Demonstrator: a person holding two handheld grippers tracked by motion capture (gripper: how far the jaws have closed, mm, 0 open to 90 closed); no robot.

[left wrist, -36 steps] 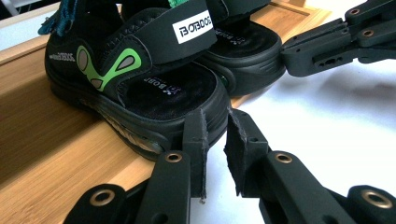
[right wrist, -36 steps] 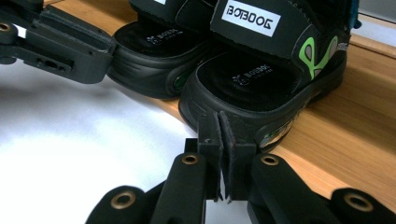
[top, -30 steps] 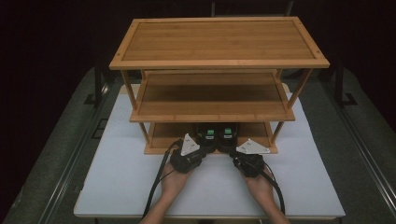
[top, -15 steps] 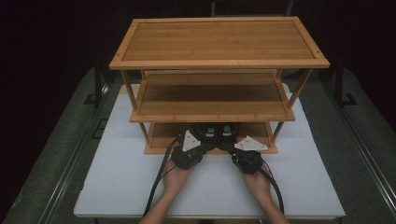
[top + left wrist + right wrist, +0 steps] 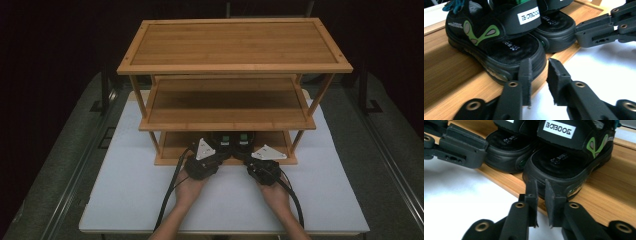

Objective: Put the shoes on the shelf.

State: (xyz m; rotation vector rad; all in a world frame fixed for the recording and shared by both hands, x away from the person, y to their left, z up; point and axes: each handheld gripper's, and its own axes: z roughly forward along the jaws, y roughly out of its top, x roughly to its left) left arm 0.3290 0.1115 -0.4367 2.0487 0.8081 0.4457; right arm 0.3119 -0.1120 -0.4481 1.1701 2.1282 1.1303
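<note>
Two black sandals with green marks stand side by side on the bottom shelf (image 5: 170, 150) of a three-tier bamboo rack, heels toward me. In the left gripper view the left sandal (image 5: 499, 42) is just ahead of my left gripper (image 5: 540, 75). Its jaws have just been opening and stand slightly open, with nothing between them. In the right gripper view my right gripper (image 5: 541, 192) is at the heel of the right sandal (image 5: 569, 157); its jaws have also just been opening, a narrow empty gap between them. From above, the left gripper (image 5: 218, 151) and the right gripper (image 5: 247, 152) point at the sandals (image 5: 233, 139).
The rack's middle shelf (image 5: 227, 102) and top shelf (image 5: 232, 45) hang over the sandals and carry nothing. The rack stands on a white table (image 5: 125, 190) with bare room in front. Cables trail back from both grippers along the forearms.
</note>
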